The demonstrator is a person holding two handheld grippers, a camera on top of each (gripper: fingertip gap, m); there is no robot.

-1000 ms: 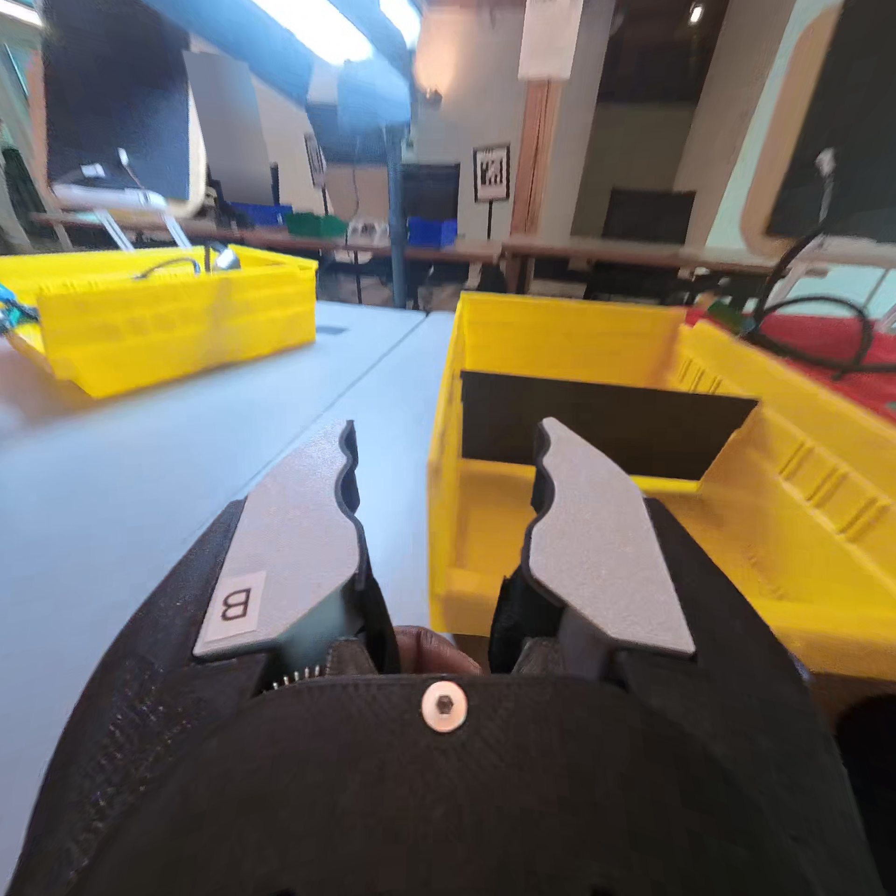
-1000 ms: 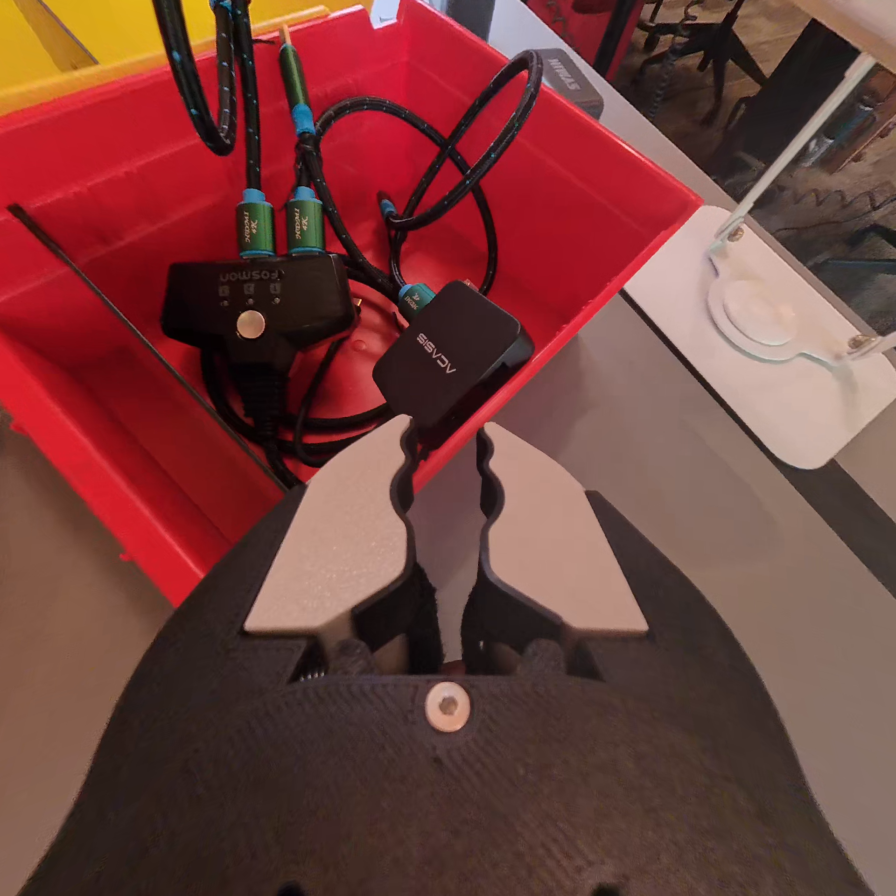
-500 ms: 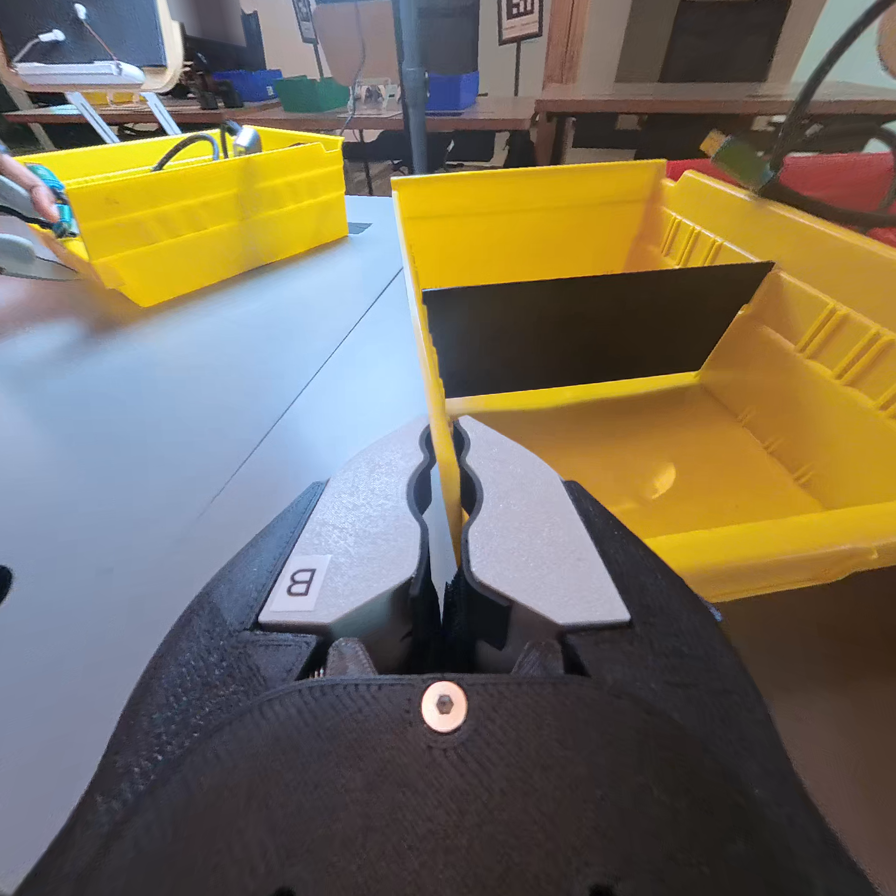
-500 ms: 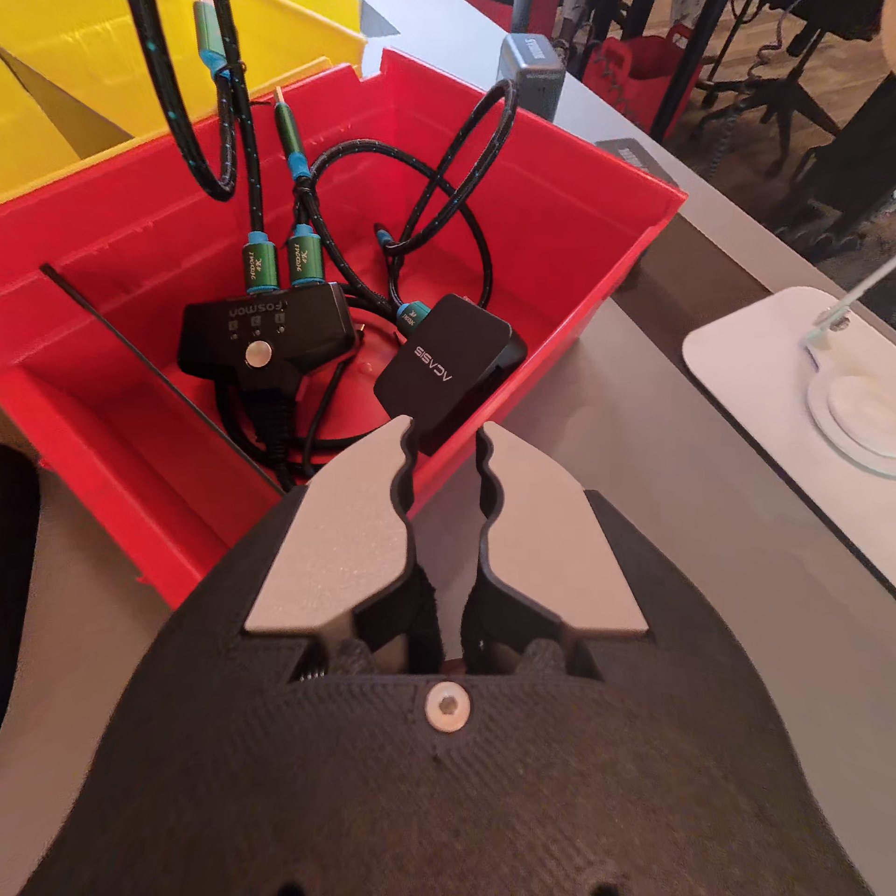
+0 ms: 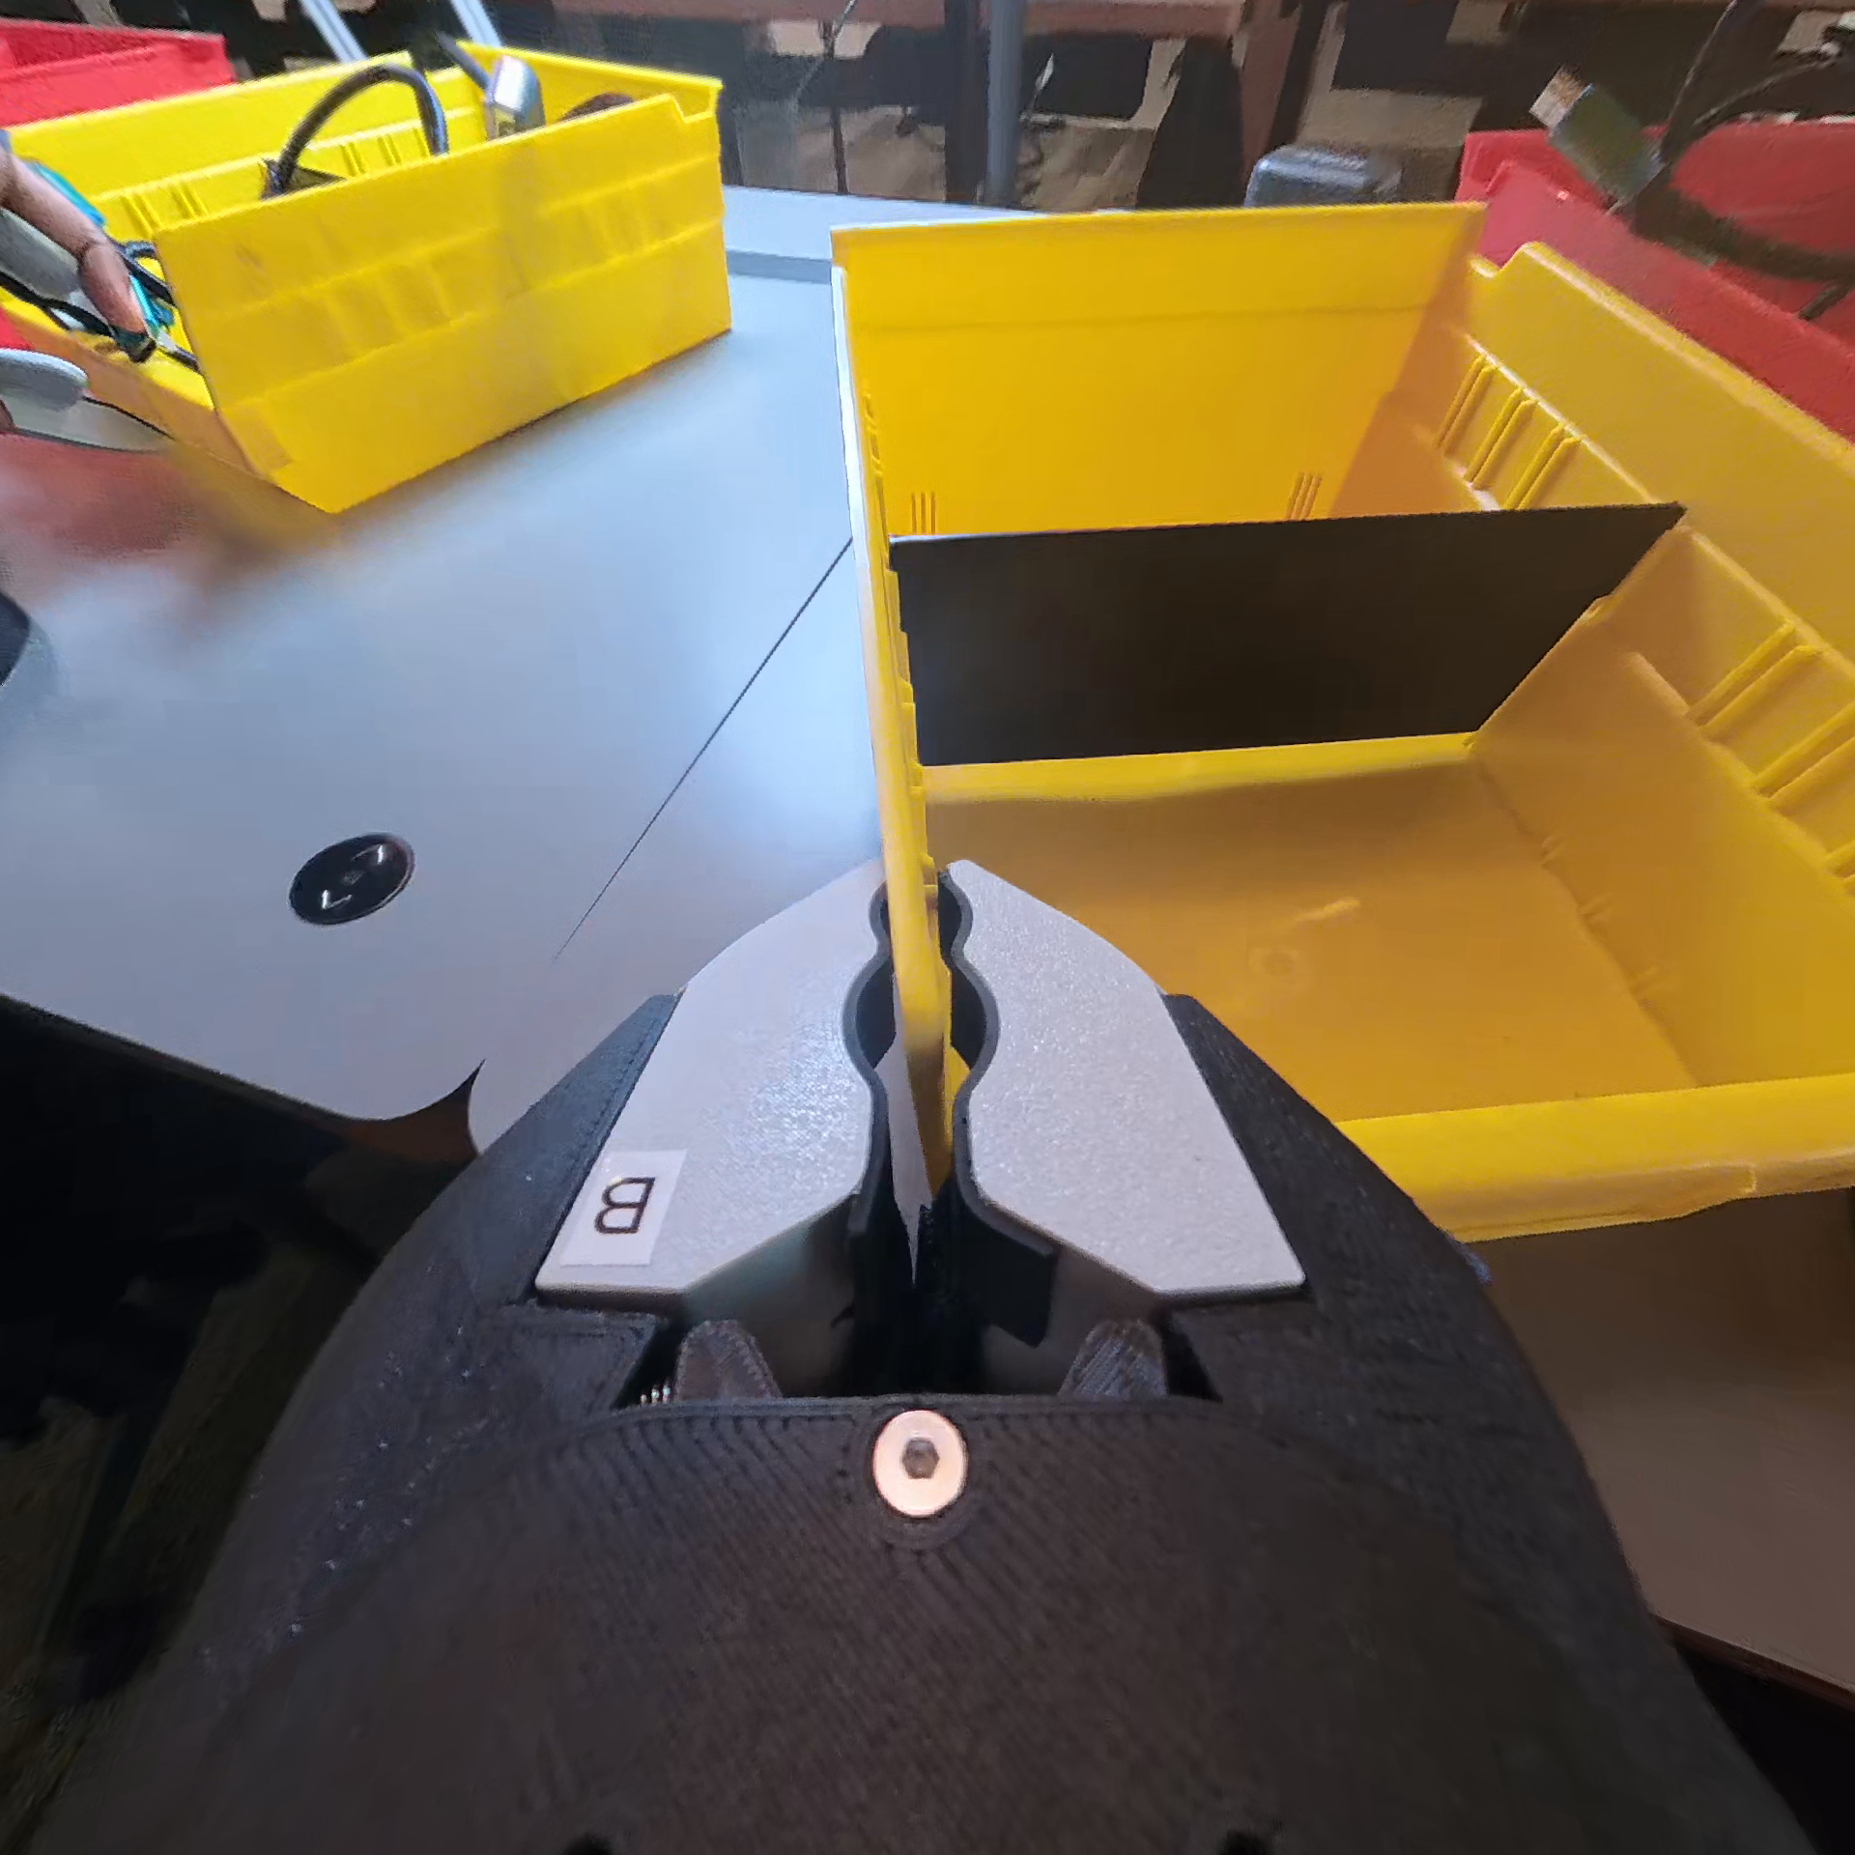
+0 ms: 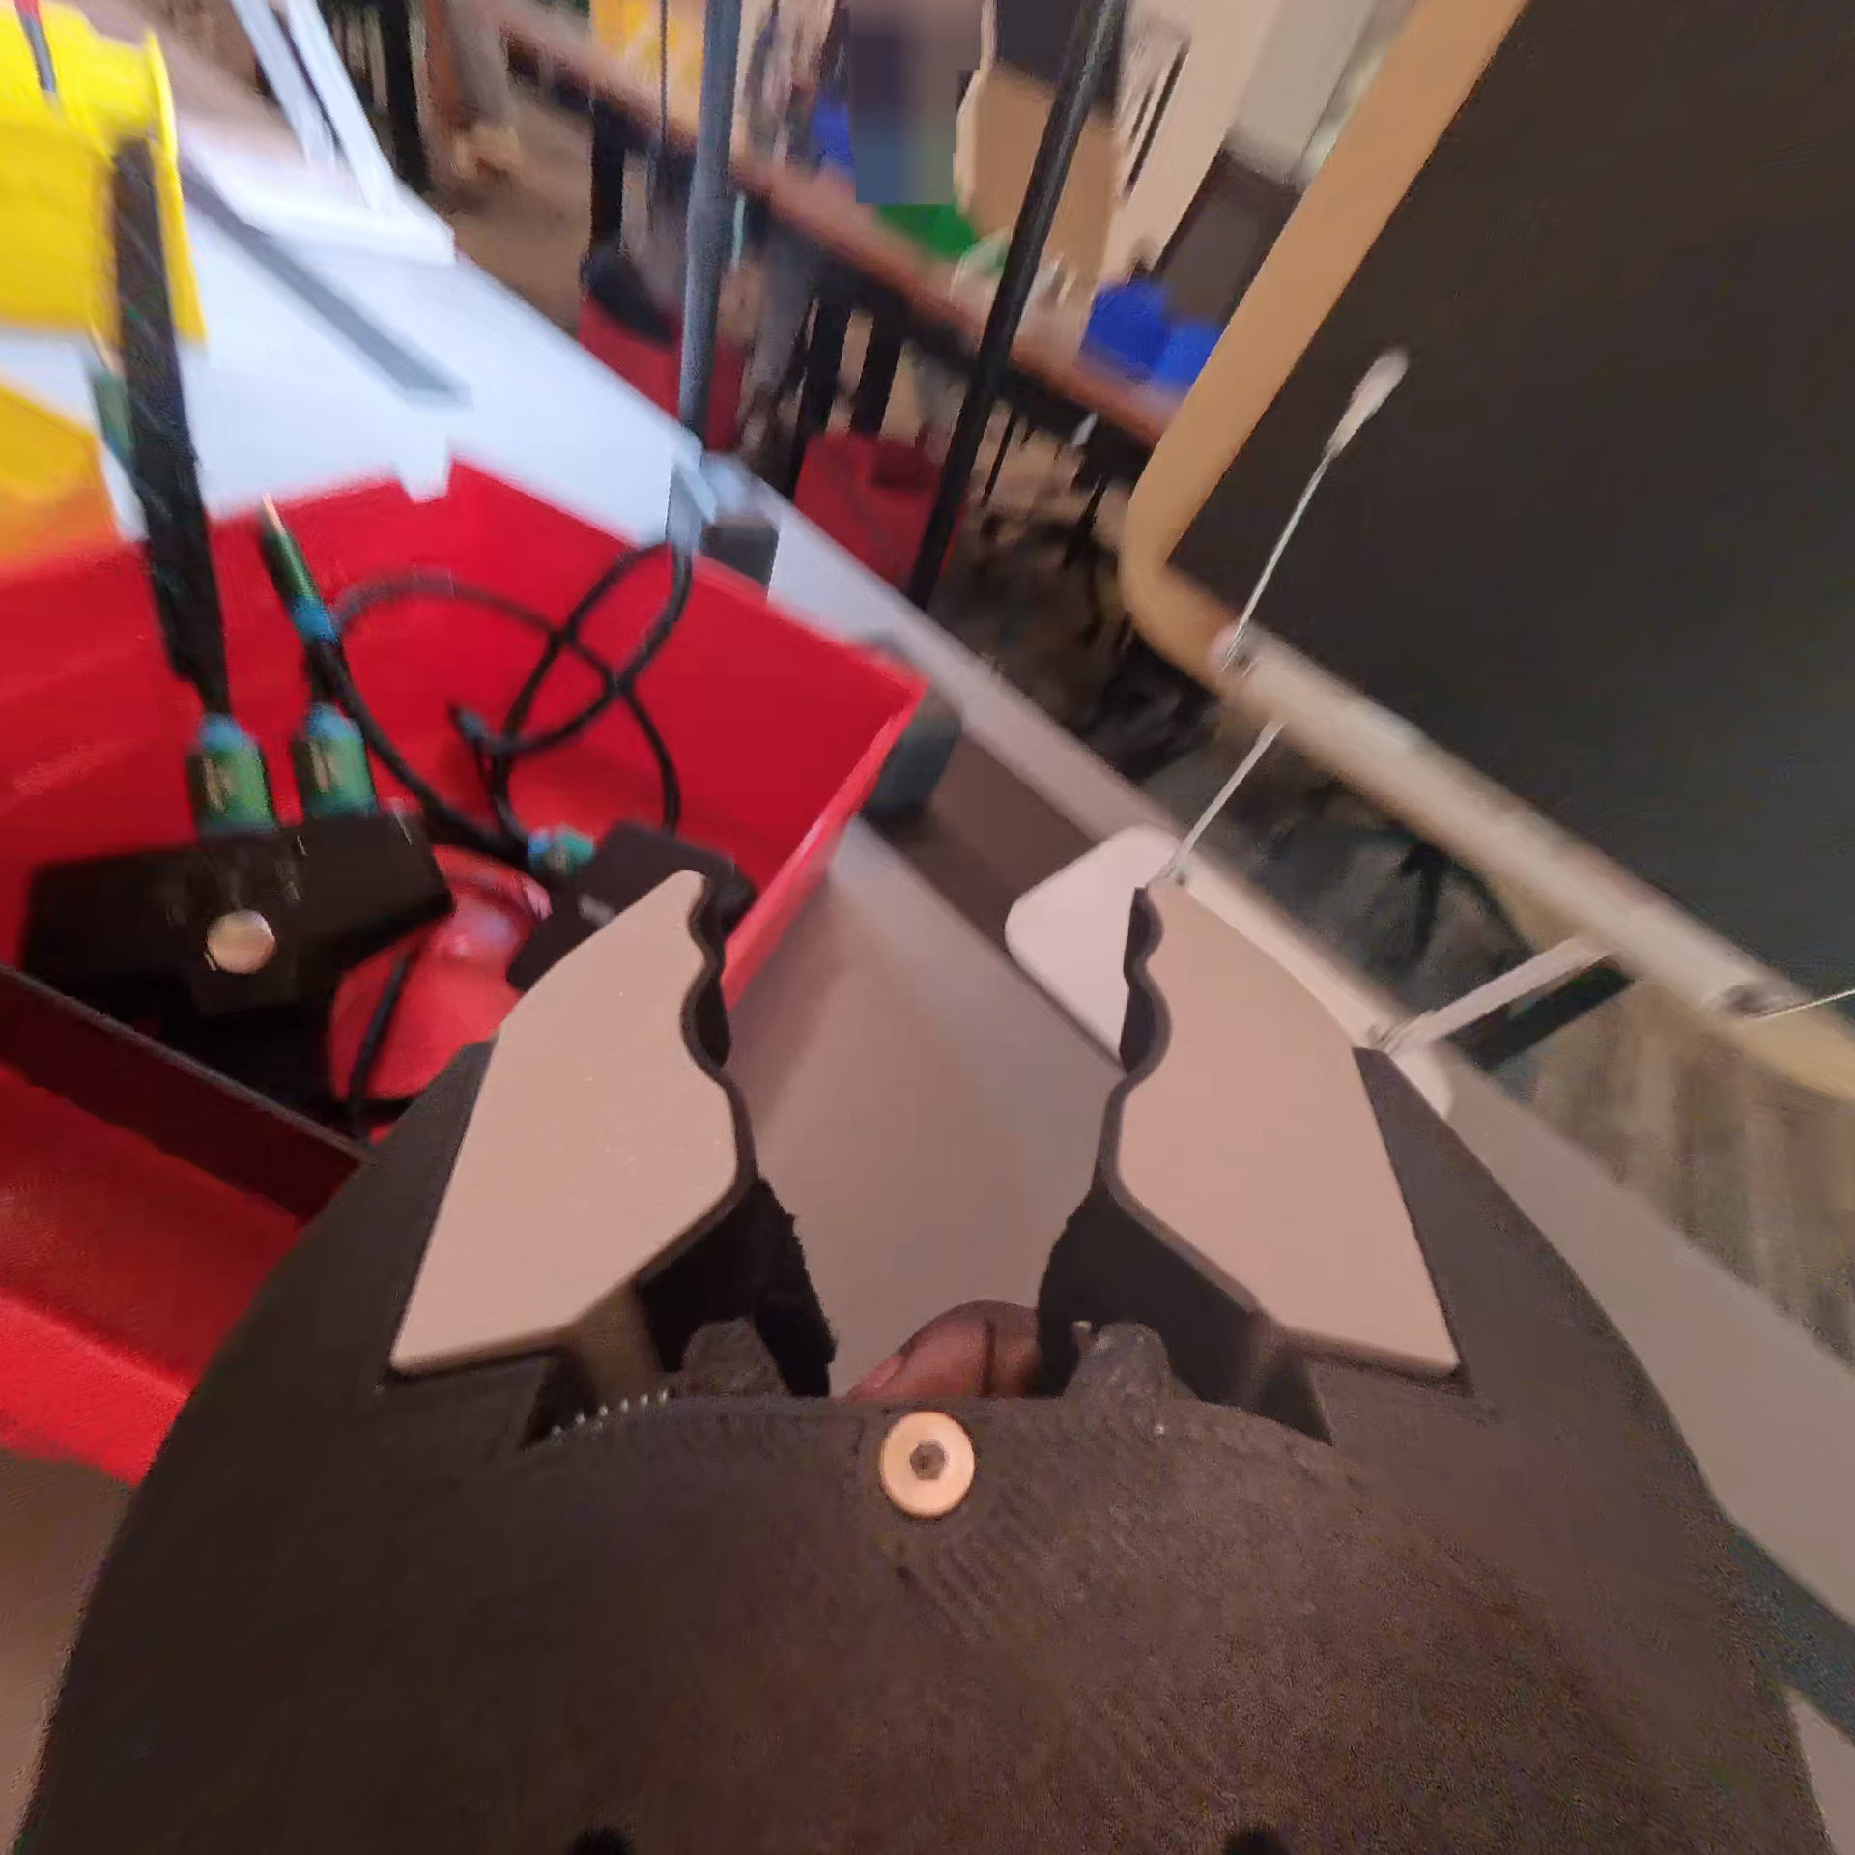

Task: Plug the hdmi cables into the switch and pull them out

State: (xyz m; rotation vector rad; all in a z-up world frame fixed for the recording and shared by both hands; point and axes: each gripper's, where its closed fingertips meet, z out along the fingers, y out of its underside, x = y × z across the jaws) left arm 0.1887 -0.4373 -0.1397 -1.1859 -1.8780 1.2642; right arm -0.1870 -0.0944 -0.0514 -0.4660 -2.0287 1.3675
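My left gripper (image 5: 908,893) is shut on the left side wall of an empty yellow bin (image 5: 1405,964) with a black divider (image 5: 1255,632). My right gripper (image 6: 918,893) is open and empty, just right of a red bin (image 6: 783,703). In that bin lies a black HDMI switch (image 6: 231,908) with two green-ended cables (image 6: 326,748) plugged into it. A second black box (image 6: 642,868) with one cable sits near the bin's right wall, partly hidden by my left finger (image 6: 592,1114). The right wrist view is blurred.
A second yellow bin (image 5: 422,301) with cables stands at the far left on the grey table (image 5: 402,703), with another person's hand (image 5: 60,231) beside it. A white stand base (image 6: 1074,934) and a dark panel (image 6: 1606,452) are to the right of the red bin.
My left gripper closed on the yellow bin's wall and stays clamped, with the view now tilted further down. My right gripper opened wide and swung up and right, away from the red bin.
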